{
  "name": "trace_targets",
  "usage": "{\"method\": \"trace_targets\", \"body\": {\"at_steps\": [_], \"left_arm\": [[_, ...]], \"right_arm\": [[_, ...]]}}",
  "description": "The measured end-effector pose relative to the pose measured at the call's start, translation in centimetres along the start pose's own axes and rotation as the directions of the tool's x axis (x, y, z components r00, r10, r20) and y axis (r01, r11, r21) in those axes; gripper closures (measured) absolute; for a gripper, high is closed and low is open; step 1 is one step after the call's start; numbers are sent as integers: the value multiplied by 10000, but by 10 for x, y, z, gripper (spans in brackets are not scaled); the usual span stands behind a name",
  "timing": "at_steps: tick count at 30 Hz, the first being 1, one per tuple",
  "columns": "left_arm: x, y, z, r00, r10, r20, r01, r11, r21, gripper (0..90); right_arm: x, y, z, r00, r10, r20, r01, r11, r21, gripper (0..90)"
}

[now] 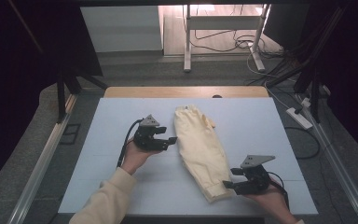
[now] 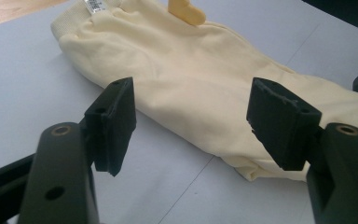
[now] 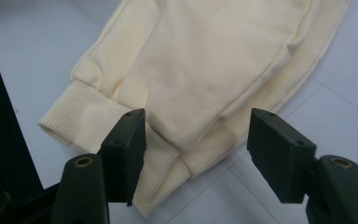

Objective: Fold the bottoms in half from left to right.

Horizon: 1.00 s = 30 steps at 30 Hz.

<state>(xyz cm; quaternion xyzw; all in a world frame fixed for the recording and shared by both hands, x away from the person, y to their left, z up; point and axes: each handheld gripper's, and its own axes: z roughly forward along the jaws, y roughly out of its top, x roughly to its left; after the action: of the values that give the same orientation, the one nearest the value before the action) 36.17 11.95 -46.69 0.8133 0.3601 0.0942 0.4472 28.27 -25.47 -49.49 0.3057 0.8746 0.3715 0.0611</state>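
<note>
Pale yellow folded trousers [image 1: 202, 148] lie lengthwise on the white table [image 1: 121, 112], waistband at the far end, ribbed cuffs at the near end. My left gripper [image 1: 173, 140] hovers open just left of the garment's upper half; in the left gripper view its jaws frame the yellow cloth [image 2: 200, 79] with nothing between them. My right gripper [image 1: 232, 178] is open at the near end, right beside the ribbed cuffs [image 3: 81, 121]. The cuffs [image 1: 216, 192] lie stacked, one over the other.
The table's wooden far edge [image 1: 186, 91] shows beyond the white surface. Past it on the floor stand a white metal stand [image 1: 223, 28] and loose cables [image 1: 242, 44]. A power strip [image 1: 299, 117] lies on the floor at right. Bare table surface lies to both sides of the trousers.
</note>
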Motion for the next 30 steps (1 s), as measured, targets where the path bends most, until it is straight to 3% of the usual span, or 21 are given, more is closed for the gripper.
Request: {"method": "trace_targets", "body": {"at_steps": [8, 11, 19, 25, 30], "left_arm": [[-1, 0, 0, 10000, 21, 38, -21, 10000, 18, 333], [-1, 0, 1, 10000, 40, 28, -40, 10000, 17, 334], [-1, 0, 1, 10000, 24, -3, -24, 10000, 30, 335], [0, 0, 1, 10000, 18, -4, -18, 10000, 12, 335], [0, 0, 1, 10000, 25, -14, -25, 10000, -4, 335]], "right_arm": [[1, -6, 13, 9993, 299, -207, -279, 9955, 903, 369], [1, -6, 17, 9976, 420, -543, -350, 9916, 1247, 426], [2, -6, 18, 9963, 406, -759, -308, 9916, 1260, 590], [7, -5, 21, 9938, 430, -1026, -312, 9929, 1144, 626], [19, -1, 28, 9921, 144, -1247, -9, 9942, 1072, 632]]}}
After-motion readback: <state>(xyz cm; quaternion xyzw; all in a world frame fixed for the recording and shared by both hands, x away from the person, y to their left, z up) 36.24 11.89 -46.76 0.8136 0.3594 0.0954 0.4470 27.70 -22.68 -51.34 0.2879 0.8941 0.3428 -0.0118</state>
